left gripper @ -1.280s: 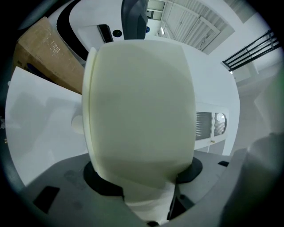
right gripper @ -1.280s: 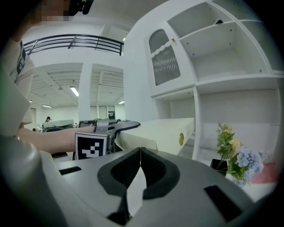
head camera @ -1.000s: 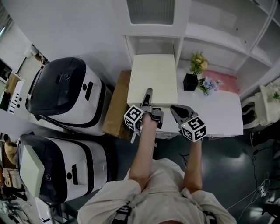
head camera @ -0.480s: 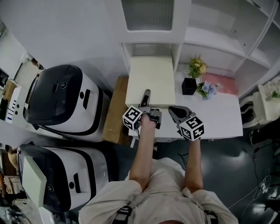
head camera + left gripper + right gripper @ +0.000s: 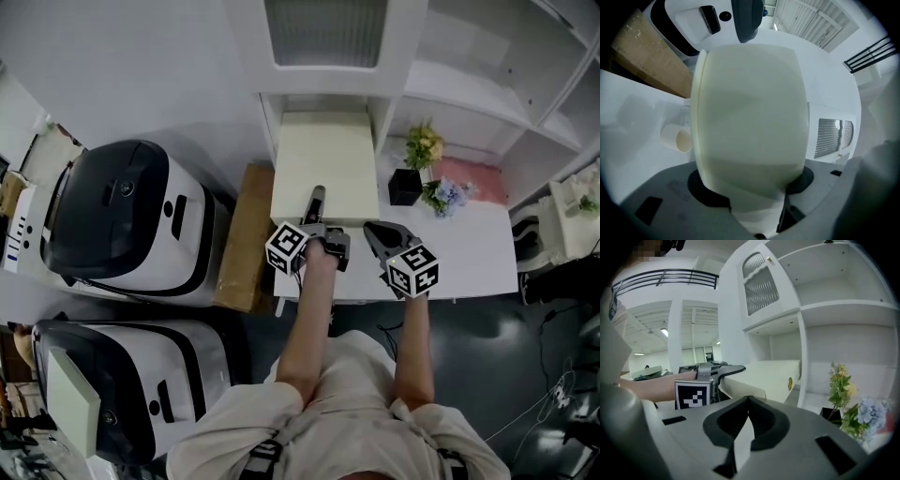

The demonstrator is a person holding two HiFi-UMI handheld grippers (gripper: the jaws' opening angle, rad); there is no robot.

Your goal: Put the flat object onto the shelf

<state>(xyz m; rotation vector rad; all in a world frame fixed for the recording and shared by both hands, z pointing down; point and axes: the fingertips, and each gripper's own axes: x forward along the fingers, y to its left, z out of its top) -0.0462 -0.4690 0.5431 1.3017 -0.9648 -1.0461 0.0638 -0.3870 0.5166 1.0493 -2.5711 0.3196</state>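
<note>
- Head view: left gripper (image 5: 316, 204) is clamped on the near edge of the flat cream panel (image 5: 323, 164), one jaw lying on top of it.
- The panel is held roughly level. Its far edge is at the mouth of the low compartment of the white shelf unit (image 5: 268, 112), between the two uprights. Whether it rests on the compartment floor cannot be told.
- Right gripper (image 5: 372, 232) sits just right of the left one, above the near edge of the white table (image 5: 478, 248) and clear of the panel, with its jaws together.
- A black pot of flowers (image 5: 406, 185) stands on the table right of the panel, with a pink item (image 5: 476, 178) further right.
- A cardboard box (image 5: 240, 239) is left of the panel, and two white machines (image 5: 127, 220) are further left.
- Left gripper view: the panel (image 5: 750, 117) fills the centre. Both jaws of the left gripper (image 5: 754, 199) press on its near end, so the grip is firm.
- A small white cup (image 5: 677, 139) lies on its side on the white surface at left, and the cardboard box (image 5: 649, 58) is beyond it.
- Right gripper view: the jaws of the right gripper (image 5: 747, 402) are closed tip to tip with nothing between them.
- To the left, the left gripper (image 5: 733, 369) holds the panel (image 5: 764, 376), whose far end reaches in beside a shelf unit (image 5: 804, 357) upright.
- The flowers (image 5: 843, 390) are at right.
</note>
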